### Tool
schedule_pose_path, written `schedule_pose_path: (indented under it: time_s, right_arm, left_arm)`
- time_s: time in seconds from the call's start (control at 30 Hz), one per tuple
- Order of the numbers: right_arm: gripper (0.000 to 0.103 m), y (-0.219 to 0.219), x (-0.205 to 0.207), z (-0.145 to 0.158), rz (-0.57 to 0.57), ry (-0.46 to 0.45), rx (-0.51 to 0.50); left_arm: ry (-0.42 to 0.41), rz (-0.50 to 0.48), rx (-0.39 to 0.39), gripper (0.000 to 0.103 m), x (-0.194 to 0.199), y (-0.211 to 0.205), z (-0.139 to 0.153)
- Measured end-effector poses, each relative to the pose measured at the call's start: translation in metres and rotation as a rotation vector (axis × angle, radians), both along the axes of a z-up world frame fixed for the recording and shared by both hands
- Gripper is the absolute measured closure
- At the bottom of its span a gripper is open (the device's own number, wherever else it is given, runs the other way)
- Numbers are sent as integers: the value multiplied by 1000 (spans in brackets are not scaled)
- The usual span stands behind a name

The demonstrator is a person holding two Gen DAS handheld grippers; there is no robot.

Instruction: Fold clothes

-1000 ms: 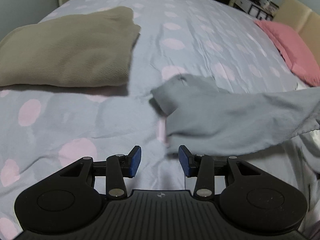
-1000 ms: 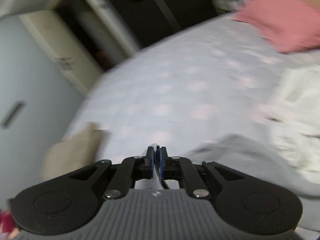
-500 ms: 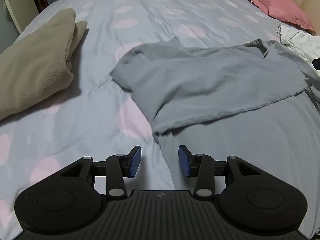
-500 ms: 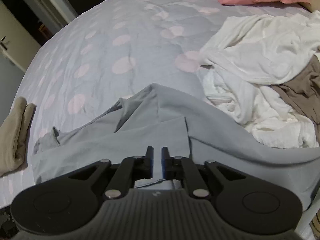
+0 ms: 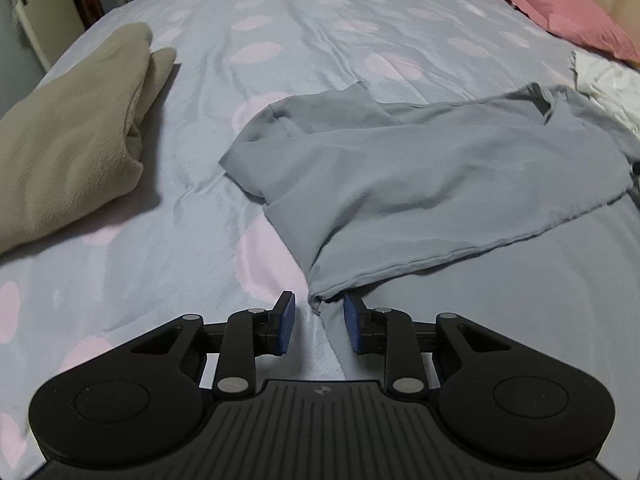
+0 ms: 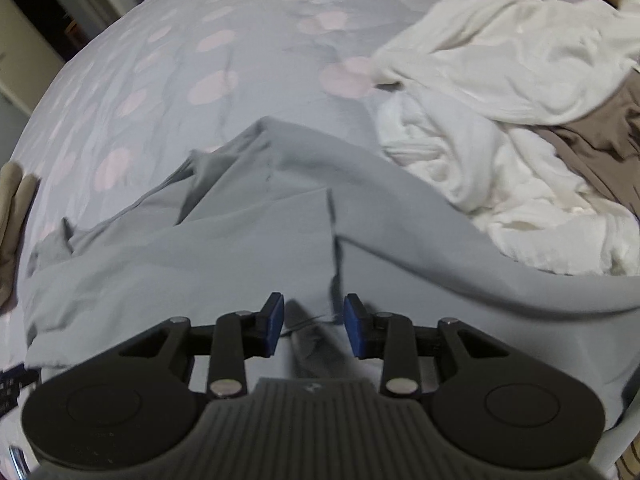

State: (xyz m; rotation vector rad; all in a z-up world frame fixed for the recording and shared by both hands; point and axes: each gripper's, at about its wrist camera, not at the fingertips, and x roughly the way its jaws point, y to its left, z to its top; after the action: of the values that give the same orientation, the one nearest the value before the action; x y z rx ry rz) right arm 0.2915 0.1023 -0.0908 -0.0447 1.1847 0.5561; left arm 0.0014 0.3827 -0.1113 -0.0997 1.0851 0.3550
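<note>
Laundry heap (image 6: 520, 92) lies just beside grey garment (image 5: 420, 176).

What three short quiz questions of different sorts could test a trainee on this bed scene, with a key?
1. True or false: the left claw is shut on the grey shirt.
2. Multiple choice: what lies left of the grey shirt in the left wrist view? A) a folded beige garment B) a laptop C) a pair of shoes
3. Fill in: the white pile lies partly over a ____ garment.

Key: 1 false, its jaws are open with the shirt's corner just ahead of them; the right claw is open too. 2 A. 3 brown.
</note>
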Motion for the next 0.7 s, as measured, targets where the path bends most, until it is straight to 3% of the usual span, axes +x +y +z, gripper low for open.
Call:
schedule_pose_path:
  time_s: [0.1,0.2,0.3,0.33,0.5,0.7]
  right_arm:
    - [67,-3,3,-4,-19,33,39]
    - [83,-3,1,-6,-29,46,69]
    - [89,-2,-2,-2,-30,34,80]
    - [95,-1,-3,0,-30,25,77]
    - [97,-9,-9,18,-39,-14,105]
    - [103,-11,-12,-11,-9,-10,-44]
  left_arm:
    - [6,-28,32,79,1,-3,-3]
    - [-4,-36,35,79,1,-4,-3]
    - [-23,-22,33,96,2,-4,2]
    - [-14,-8,39,97,2,-4,4]
    - [0,43,26,98,-3,2,16]
    - [75,45,30,98,-3,5,-6]
